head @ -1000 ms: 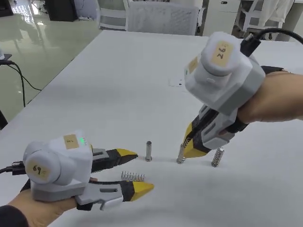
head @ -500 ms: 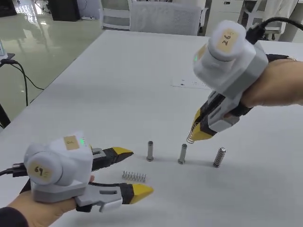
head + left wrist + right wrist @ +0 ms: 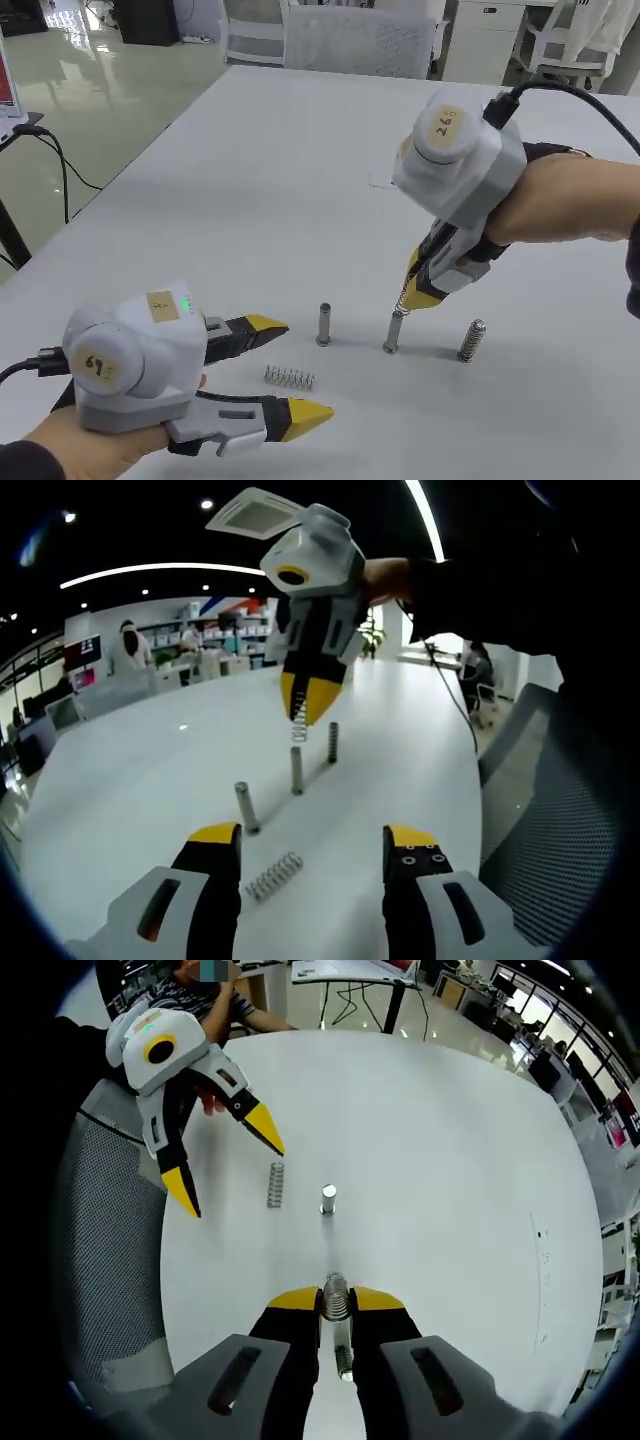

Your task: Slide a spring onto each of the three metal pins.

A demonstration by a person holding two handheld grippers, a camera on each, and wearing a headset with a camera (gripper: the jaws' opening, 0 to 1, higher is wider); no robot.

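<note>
Three short metal pins stand in a row on the white table. The left pin (image 3: 324, 325) and the middle pin (image 3: 393, 331) are bare; the right pin (image 3: 472, 340) wears a spring. My right gripper (image 3: 420, 296) is shut on a spring (image 3: 404, 298) that hangs with its lower end at the middle pin's top, as the left gripper view shows too: spring (image 3: 299, 723), middle pin (image 3: 297, 770). A third spring (image 3: 289, 377) lies flat between the fingers of my open left gripper (image 3: 290, 368). In the right gripper view the held spring (image 3: 337, 1303) sits between the closed jaws.
The white table (image 3: 250, 180) stretches far ahead with bare surface all round the pins. Its left edge (image 3: 110, 190) drops to a shiny floor with a cable. Chairs stand past the far end. A small printed mark (image 3: 378, 181) lies on the table behind the right gripper.
My right gripper rose from beside the middle pin with the spring, then came down so the spring's end meets the pin's top. The left gripper has barely moved.
</note>
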